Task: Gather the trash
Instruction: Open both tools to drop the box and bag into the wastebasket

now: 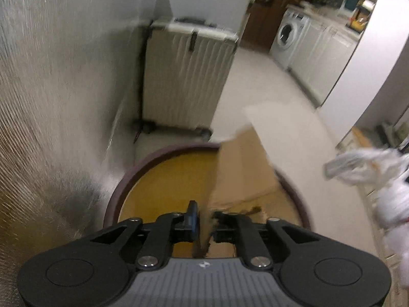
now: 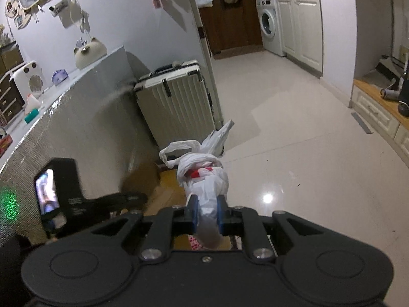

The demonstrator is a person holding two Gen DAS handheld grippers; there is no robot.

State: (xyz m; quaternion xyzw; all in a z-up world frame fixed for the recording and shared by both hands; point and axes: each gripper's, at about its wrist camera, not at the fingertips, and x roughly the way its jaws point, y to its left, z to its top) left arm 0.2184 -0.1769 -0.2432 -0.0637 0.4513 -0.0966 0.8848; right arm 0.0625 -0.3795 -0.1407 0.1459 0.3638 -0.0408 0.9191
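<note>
A white plastic bag [image 2: 204, 176], knotted and showing red print, is being pinched between the 2 blue pads of the right gripper [image 2: 206, 216], and it is hanging in the air above a round yellow-lined bin [image 1: 163, 176] with a dark rim. A torn piece of brown cardboard [image 1: 245, 168] is being clamped edge-on by the left gripper [image 1: 203, 218], whose jaws are pressed together on it, and the cardboard is standing over the right part of the bin's opening, though the blur is hiding whether its lower end is touching the lining. Both items of trash are thus being carried, and neither is yet lying in the bin, so the task is judged to be in its middle stage: pickup is done for these 2 pieces, while release into the bin is remaining. The bin is sitting beside a silvery textured panel [image 1: 51, 102], with a ribbed cream suitcase [image 2: 176, 105] just behind it; pale floor tiles [image 2: 294, 140] are stretching toward a washing machine [image 2: 269, 28]. No further loose trash is showing on the visible floor.
</note>
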